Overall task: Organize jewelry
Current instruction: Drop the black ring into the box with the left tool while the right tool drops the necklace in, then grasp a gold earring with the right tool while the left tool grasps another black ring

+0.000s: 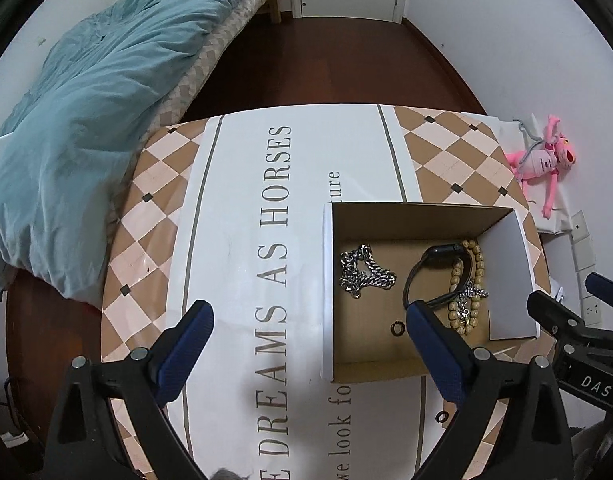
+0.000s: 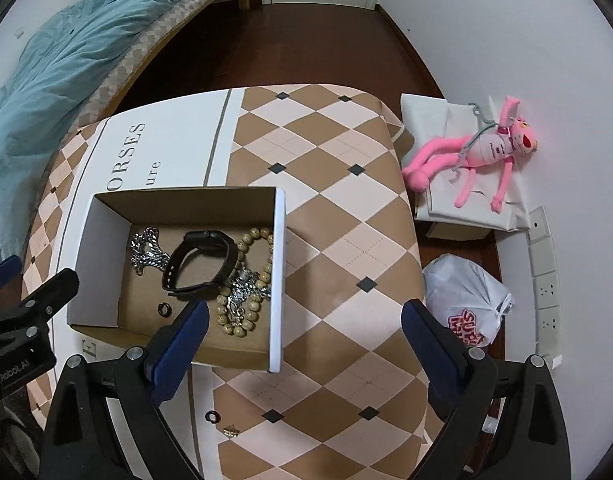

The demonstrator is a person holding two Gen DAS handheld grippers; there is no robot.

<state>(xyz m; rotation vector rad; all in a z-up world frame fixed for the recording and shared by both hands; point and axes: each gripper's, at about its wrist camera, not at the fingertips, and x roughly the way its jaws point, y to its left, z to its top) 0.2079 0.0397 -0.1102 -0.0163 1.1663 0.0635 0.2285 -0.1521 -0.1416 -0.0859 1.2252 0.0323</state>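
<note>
Now both grippers, left (image 1: 308,320) and right (image 2: 304,320), hang spread and empty. A loose ring (image 2: 213,427) lies on the bench just below the right gripper's left finger, outside the box (image 2: 277,280); right is nearer.

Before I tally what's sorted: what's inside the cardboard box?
Inside the cardboard box: silver chain, black watch, wooden bead bracelet, dark ring. A silvery piece lies tangled on the beads; a fingertip hides part.
</note>
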